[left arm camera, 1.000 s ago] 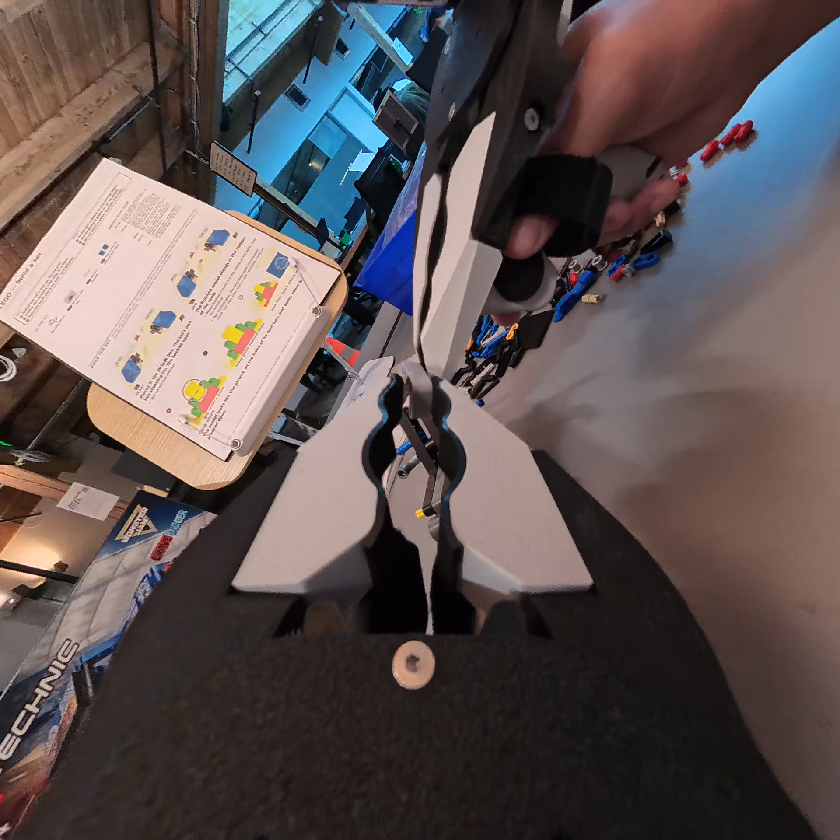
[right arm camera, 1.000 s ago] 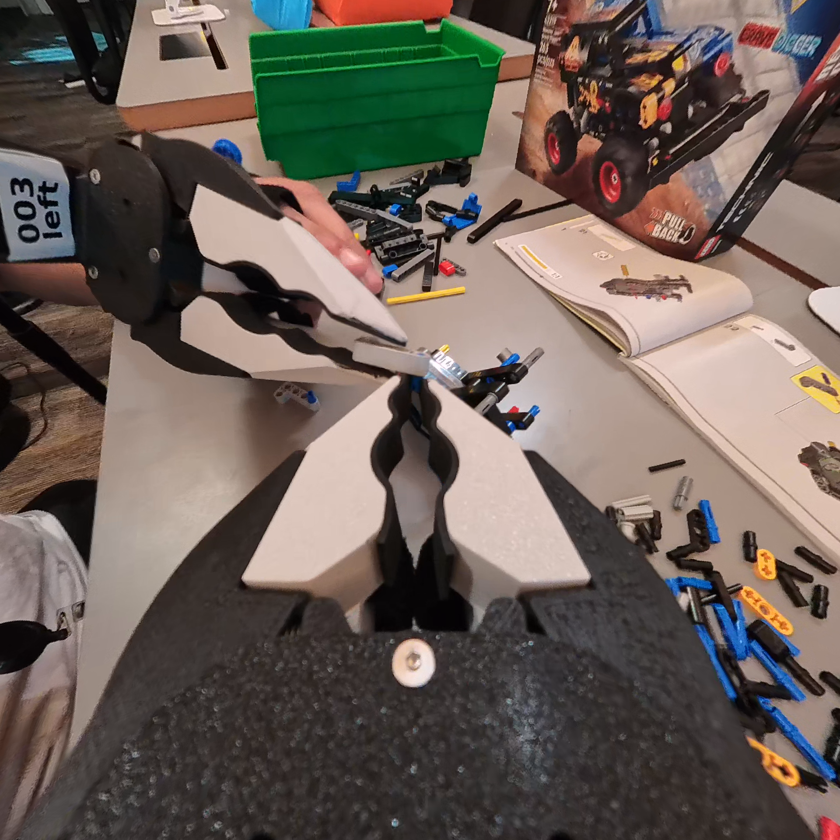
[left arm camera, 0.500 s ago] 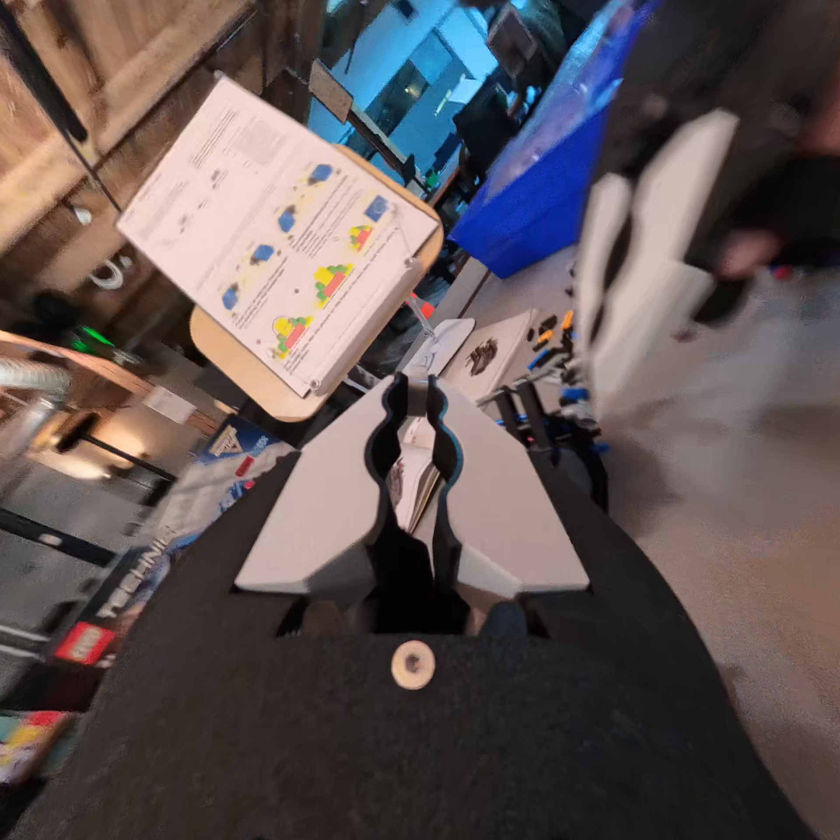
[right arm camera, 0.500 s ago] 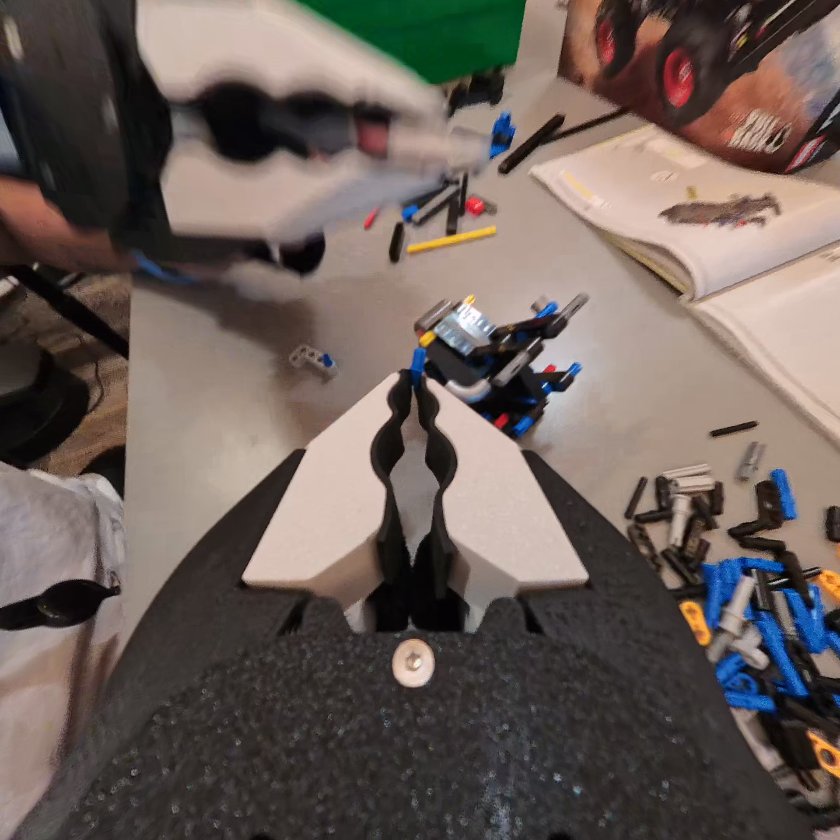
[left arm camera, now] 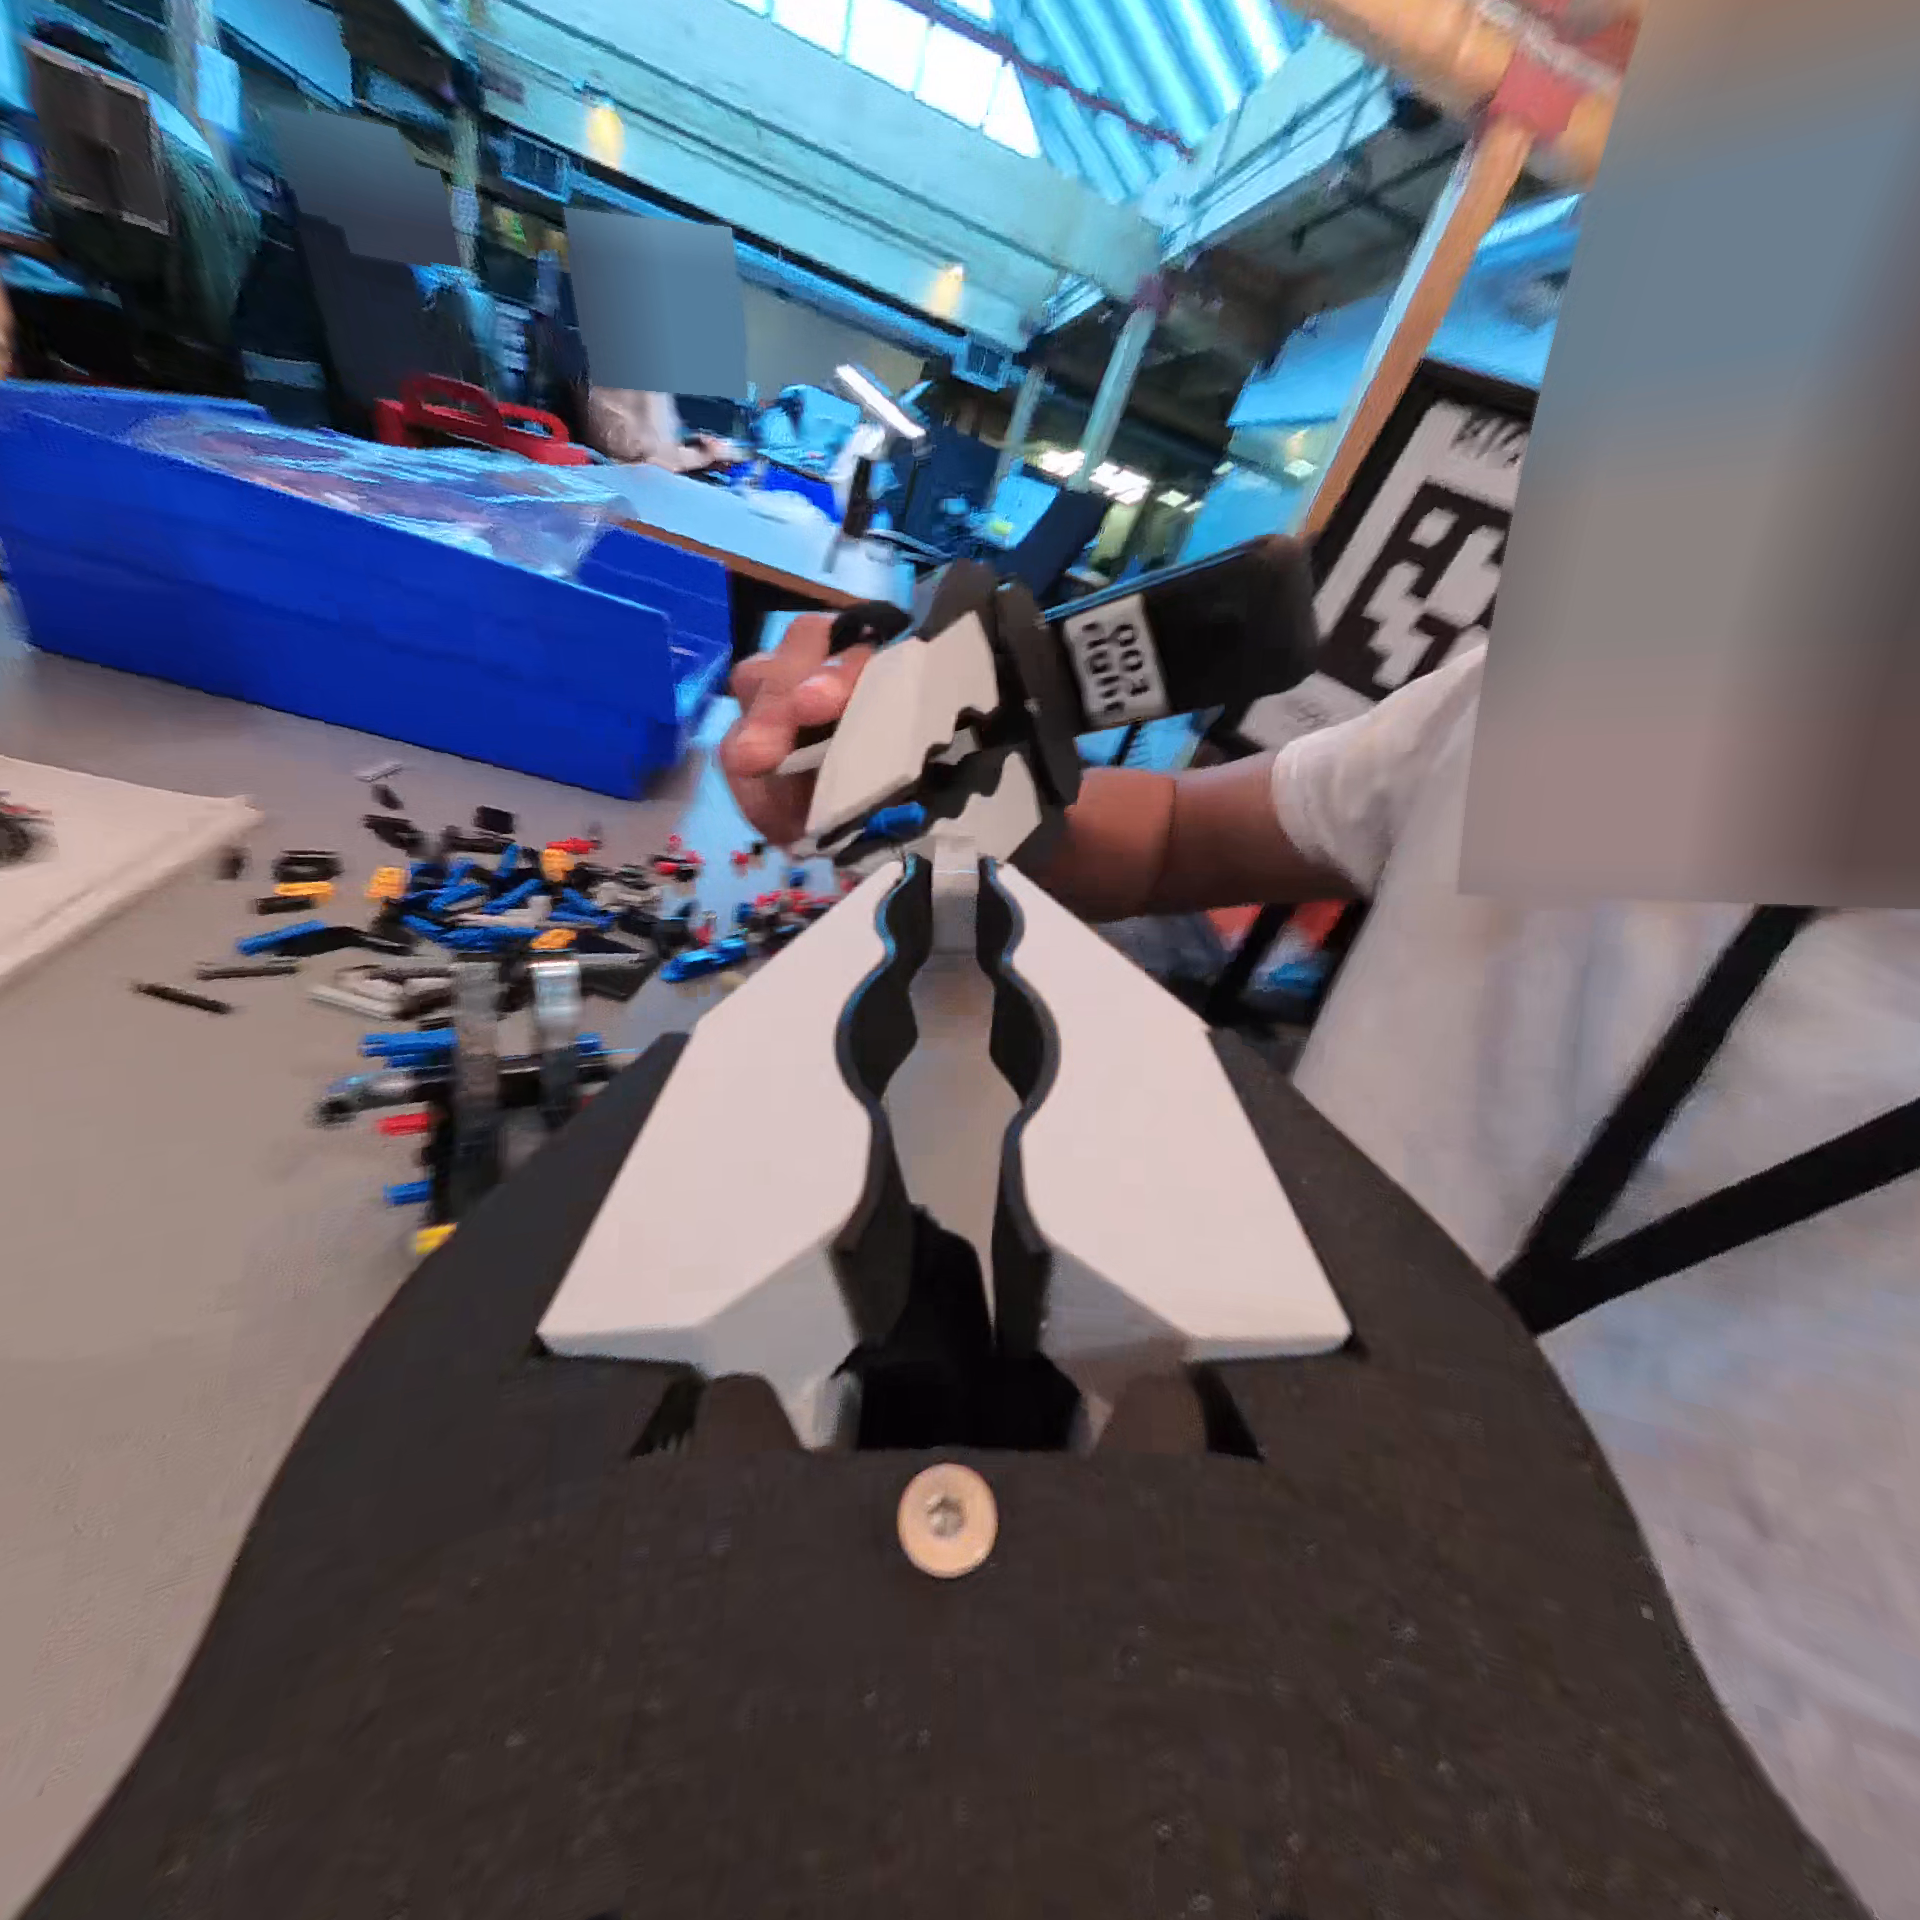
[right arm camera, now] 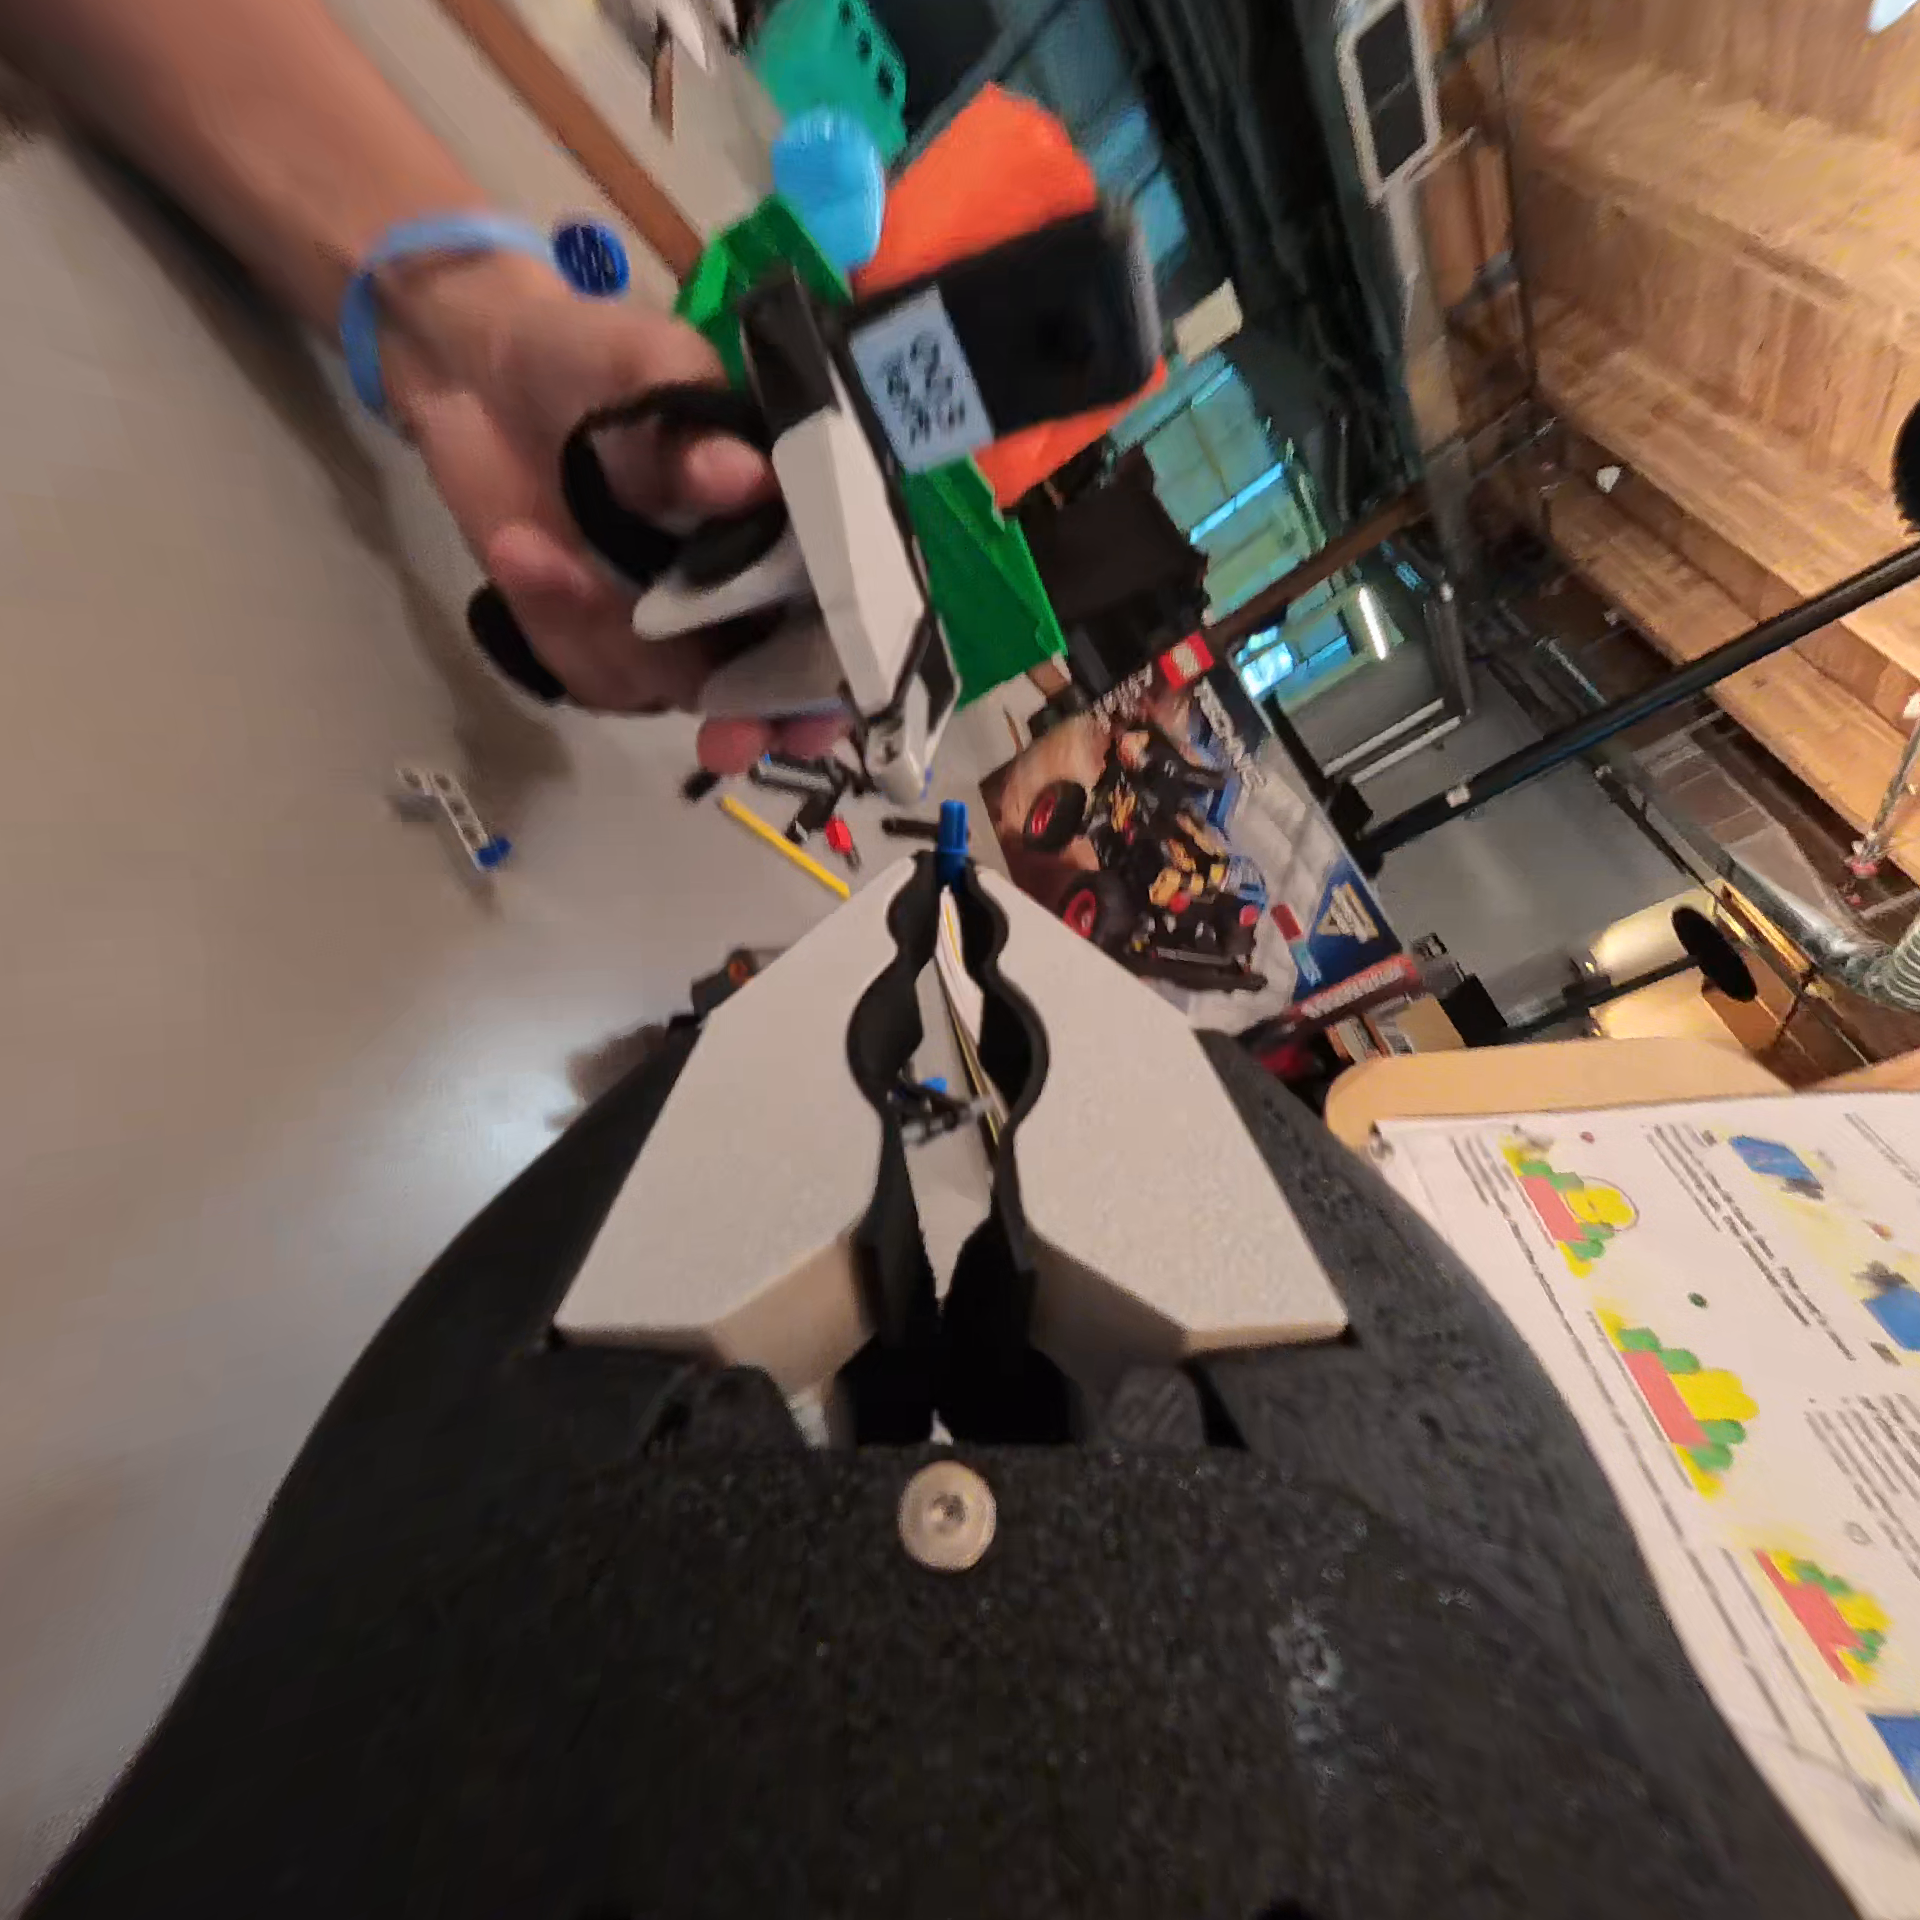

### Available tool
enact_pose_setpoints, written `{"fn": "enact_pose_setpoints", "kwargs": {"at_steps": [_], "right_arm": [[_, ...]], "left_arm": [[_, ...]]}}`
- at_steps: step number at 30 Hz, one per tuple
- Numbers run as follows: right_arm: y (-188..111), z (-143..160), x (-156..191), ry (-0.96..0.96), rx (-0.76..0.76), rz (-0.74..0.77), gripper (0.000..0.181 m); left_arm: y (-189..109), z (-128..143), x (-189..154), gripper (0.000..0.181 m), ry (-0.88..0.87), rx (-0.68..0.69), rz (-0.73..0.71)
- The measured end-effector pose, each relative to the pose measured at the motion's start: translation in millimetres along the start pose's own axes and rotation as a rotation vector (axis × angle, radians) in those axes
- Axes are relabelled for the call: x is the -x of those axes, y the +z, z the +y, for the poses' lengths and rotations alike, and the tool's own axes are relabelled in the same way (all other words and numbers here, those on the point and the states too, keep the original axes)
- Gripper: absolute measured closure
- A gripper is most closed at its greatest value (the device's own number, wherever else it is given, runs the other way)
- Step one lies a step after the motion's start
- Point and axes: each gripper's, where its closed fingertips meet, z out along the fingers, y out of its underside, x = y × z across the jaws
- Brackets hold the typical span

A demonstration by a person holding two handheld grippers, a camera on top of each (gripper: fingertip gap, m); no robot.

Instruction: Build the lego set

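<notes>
The build is barely begun, I'd say: a small part-built model (left arm camera: 488,1070) sits on the table (left arm camera: 156,1247) beside the loose pile (left arm camera: 499,904), most pieces unused. The right gripper (right arm camera: 943,883), raised above the table, pinches a blue pin (right arm camera: 949,836) at its tips. The left gripper (left arm camera: 943,883) hangs above the model, nearly closed, empty.
</notes>
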Motion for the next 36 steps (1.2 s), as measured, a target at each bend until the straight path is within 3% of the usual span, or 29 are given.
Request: {"fn": "enact_pose_setpoints", "kwargs": {"at_steps": [6,16,36], "right_arm": [[-1.9,-19.1,-6.8,-0.106,-0.072,0.074,0.178],[-0.9,-23.5,-1.5,-0.123,-0.078,0.055,0.178],[-1.0,-19.0,9.5,-0.012,-0.094,-0.058,0.178]], "left_arm": [[2.5,-15.1,-14.2,0.175,-0.203,-0.112,0.131],[-6.7,-20.2,-13.2,0.175,-0.336,-0.158,0.226],[1.4,-6.6,-16.0,0.175,-0.389,-0.093,0.260]]}}
